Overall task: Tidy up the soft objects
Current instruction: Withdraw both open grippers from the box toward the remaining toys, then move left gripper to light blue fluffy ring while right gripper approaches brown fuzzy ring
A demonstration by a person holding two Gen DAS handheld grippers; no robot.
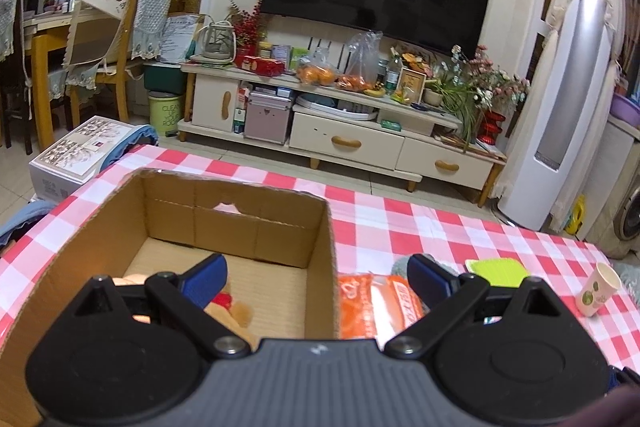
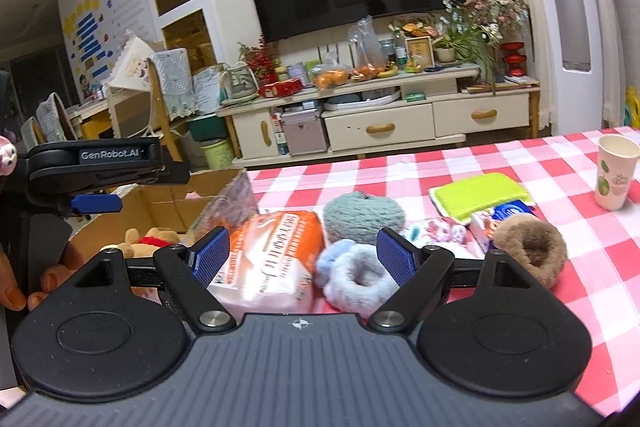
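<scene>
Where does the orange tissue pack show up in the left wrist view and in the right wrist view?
Left wrist: orange tissue pack lies low centre, just right of the cardboard box.
Right wrist: pack at centre-left, box behind-left.
Shared landmark: green sponge.

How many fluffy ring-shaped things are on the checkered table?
2: a light blue fluffy ring by the right gripper, and a brown fluffy ring further right. Others may be hidden.

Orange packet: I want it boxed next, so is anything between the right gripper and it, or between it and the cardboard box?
Nothing visible blocks the open right gripper from the orange packet. The cardboard box stands right beside it, top open; only its near wall must be cleared. The left gripper hovers over the box.
</scene>
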